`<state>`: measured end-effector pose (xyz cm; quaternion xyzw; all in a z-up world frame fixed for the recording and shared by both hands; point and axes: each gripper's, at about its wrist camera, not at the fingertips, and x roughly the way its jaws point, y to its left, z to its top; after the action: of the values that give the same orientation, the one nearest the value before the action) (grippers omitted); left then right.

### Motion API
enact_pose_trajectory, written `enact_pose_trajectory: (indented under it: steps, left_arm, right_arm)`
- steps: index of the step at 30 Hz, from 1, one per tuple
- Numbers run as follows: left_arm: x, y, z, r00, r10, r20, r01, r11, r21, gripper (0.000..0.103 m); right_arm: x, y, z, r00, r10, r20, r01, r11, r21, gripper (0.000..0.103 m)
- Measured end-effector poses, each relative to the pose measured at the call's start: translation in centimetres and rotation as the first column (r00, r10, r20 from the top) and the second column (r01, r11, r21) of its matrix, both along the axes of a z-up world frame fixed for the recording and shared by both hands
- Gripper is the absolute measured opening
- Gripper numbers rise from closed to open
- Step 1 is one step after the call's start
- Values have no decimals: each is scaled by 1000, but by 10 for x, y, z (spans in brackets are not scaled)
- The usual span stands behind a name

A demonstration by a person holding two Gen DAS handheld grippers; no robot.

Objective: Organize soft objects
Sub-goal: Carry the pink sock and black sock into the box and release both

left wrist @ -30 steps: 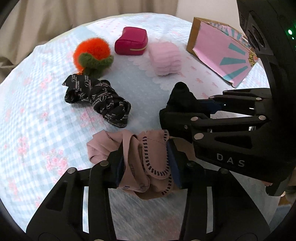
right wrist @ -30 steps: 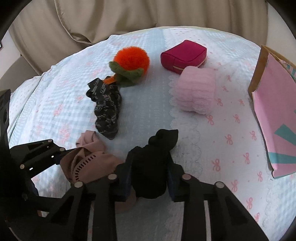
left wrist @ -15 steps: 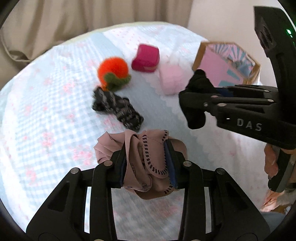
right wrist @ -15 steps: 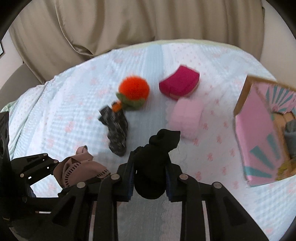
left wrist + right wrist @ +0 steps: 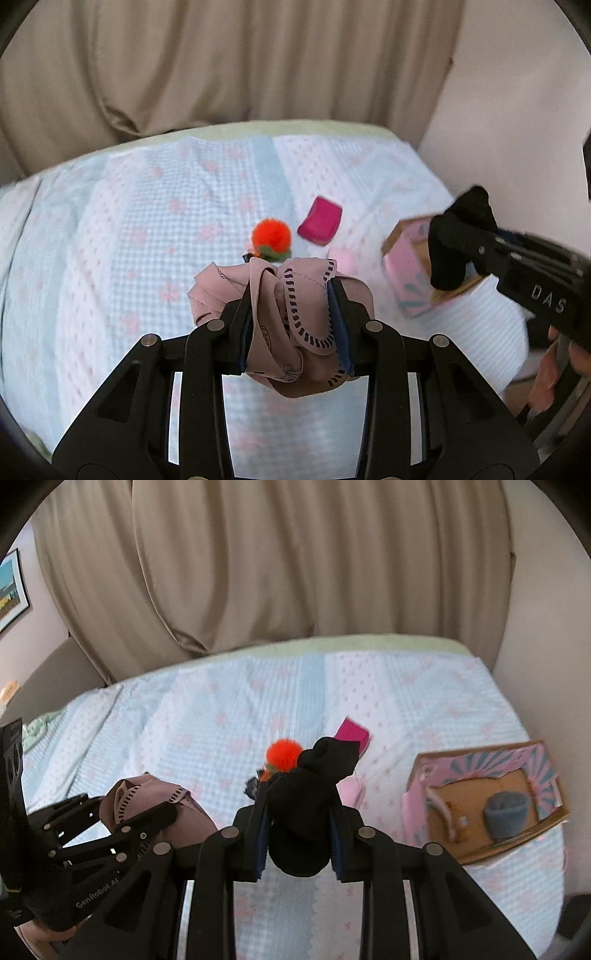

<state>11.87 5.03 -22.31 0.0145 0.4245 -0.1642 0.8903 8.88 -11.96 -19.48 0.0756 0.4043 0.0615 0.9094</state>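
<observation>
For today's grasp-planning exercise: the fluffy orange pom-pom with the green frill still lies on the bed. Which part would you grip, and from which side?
Grip the round orange pom-pom across its fluffy ball, coming from above with the fingers straddling it. The ball is the bulkiest part and should squash evenly; the green frill on its near side is thin and floppy, so it would probably slip. Both grippers are full now, so one must unload first.

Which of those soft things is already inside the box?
Only the grey-blue bundle, lying in the pink box. The pink scrunchie and the black one are held in tools; others lie on the bedspread.
</observation>
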Motion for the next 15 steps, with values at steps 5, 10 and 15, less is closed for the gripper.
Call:
enact_pose_trajectory:
  steps: [5, 10, 15]
  left_arm:
    - [-26, -16, 47, 998, 60, 8, -60, 998, -19, 32]
    - [-46, -51, 85, 997, 57, 60, -56, 998, -24, 32]
    - [-50, -101, 105, 996, 32, 89, -28, 999, -37, 32]
  right_arm:
    - [-23, -21, 43, 1000, -9, 24, 8, 1000, 15, 25]
    - [-42, -56, 71, 999, -8, 44, 7, 1000, 16, 25]
    - [-54, -102, 82, 997, -38, 61, 37, 999, 16, 25]
